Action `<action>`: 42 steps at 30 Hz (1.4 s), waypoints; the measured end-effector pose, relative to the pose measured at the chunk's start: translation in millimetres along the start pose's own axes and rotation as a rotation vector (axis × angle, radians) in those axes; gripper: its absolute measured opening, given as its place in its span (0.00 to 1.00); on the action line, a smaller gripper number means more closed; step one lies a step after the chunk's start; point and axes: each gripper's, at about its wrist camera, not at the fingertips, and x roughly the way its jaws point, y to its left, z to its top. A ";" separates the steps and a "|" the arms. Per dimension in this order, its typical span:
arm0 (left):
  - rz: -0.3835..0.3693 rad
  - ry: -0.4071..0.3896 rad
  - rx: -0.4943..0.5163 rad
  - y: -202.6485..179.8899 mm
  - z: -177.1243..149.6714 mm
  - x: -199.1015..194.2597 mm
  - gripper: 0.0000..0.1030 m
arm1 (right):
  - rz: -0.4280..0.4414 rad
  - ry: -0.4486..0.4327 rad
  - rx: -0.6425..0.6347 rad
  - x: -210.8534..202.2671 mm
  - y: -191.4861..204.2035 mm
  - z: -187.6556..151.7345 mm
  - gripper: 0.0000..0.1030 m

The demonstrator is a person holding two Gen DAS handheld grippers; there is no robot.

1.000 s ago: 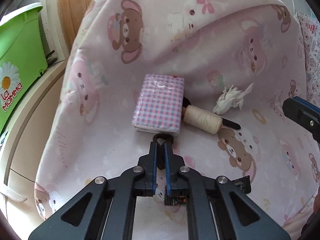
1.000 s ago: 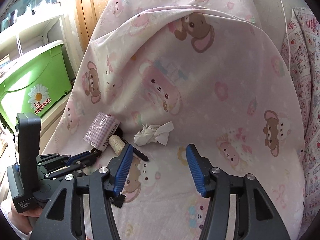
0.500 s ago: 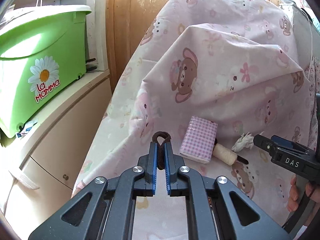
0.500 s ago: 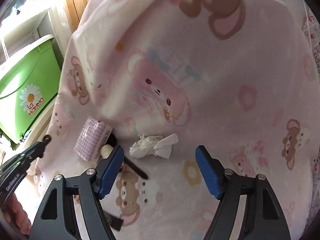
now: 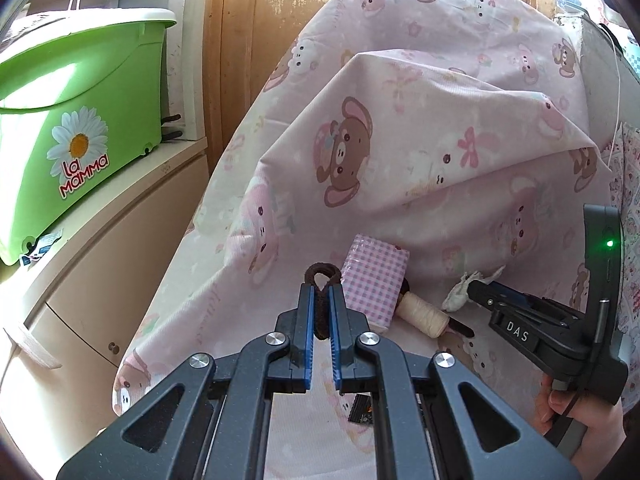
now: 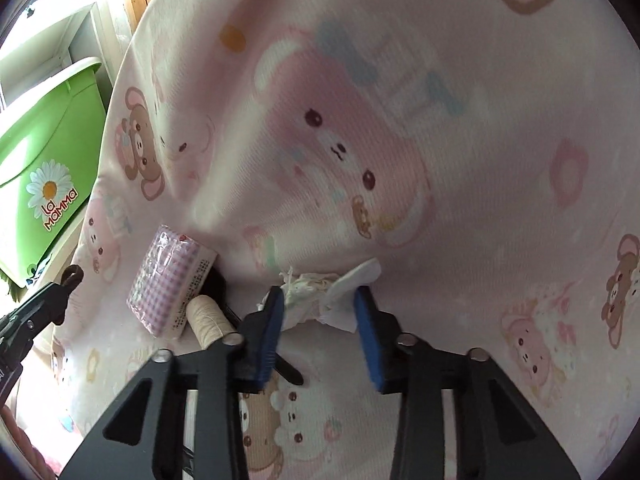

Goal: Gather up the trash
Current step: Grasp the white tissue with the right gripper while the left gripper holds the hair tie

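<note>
A crumpled white tissue [image 6: 320,296] lies on the pink bear-print cloth [image 6: 400,120]. My right gripper [image 6: 320,304] is open, with its blue pads on either side of the tissue. In the left wrist view the tissue [image 5: 460,294] lies just beyond the right gripper's tip. My left gripper [image 5: 320,300] is shut on a dark brown hair tie [image 5: 321,276], held up above the cloth's left part. That hair tie also shows at the left edge of the right wrist view [image 6: 72,274].
A pink checked tissue pack [image 5: 374,280] and a cream thread spool [image 5: 422,314] lie next to the tissue. A green "La Mamma" bin [image 5: 72,136] stands on a cream cabinet [image 5: 100,280] at left. A small dark wrapper [image 5: 360,414] lies near the left gripper's base.
My left gripper has lifted and drawn back with the hair tie. My right gripper has moved in to the tissue, its pads now at either side of it.
</note>
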 end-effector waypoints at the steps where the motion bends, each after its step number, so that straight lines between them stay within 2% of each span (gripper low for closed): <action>1: 0.005 -0.004 0.001 0.7 -0.8 -1.0 0.06 | -0.004 -0.002 0.001 -1.5 -1.9 -0.5 0.08; 6: 0.021 -0.018 -0.005 8.0 -5.0 -7.2 0.06 | 0.045 -0.061 -0.005 -24.5 -5.5 -0.6 0.01; 11: 0.022 -0.024 -0.011 14.7 -7.9 -12.3 0.06 | 0.109 -0.112 0.001 -55.1 -10.2 -6.6 0.01; 16: 0.039 -0.033 0.006 14.9 -9.9 -15.0 0.06 | 0.120 -0.115 0.011 -64.2 -16.7 -11.1 0.01; 18: 0.038 -0.029 0.004 15.1 -10.2 -14.1 0.06 | 0.088 -0.077 0.026 -53.0 -18.1 -6.7 0.18; 19: 0.036 -0.025 0.002 15.3 -10.2 -13.3 0.06 | 0.079 -0.061 0.043 -47.3 -18.8 -7.0 0.47; 20: 0.034 -0.021 -0.001 15.7 -10.2 -12.1 0.06 | 0.088 -0.059 0.060 -46.1 -21.3 -5.8 0.69; 23: 0.030 -0.011 -0.010 15.9 -9.7 -8.9 0.06 | 0.095 -0.037 0.102 -29.7 -19.3 -3.1 0.70; 28: 0.031 -0.007 -0.009 14.7 -8.3 -5.5 0.06 | -0.006 -0.012 0.103 -4.7 -12.5 1.5 0.70; 30: 0.029 -0.002 -0.011 14.8 -8.2 -4.0 0.06 | -0.033 -0.008 0.101 0.7 -10.7 2.0 0.58; 31: 0.028 0.000 -0.012 14.7 -8.2 -2.9 0.06 | -0.055 0.012 0.088 4.5 -9.1 2.3 0.38; 32: 0.026 0.002 -0.012 14.4 -8.1 -2.2 0.06 | -0.055 0.035 0.072 9.3 -6.5 3.0 0.25; 33: 0.025 0.003 -0.011 14.1 -8.0 -1.8 0.06 | -0.032 0.031 0.071 9.0 -6.1 2.7 0.21; 34: 0.024 0.003 -0.010 14.0 -8.0 -2.0 0.06 | -0.013 0.023 0.064 6.7 -4.6 2.8 0.09; 37: 0.023 -0.003 -0.008 14.4 -8.4 -4.2 0.06 | -0.004 -0.022 0.023 -6.4 -0.1 1.7 0.05; 42: 0.029 -0.015 0.001 15.1 -10.7 -10.1 0.06 | 0.090 -0.077 0.038 -39.5 -5.4 -2.2 0.04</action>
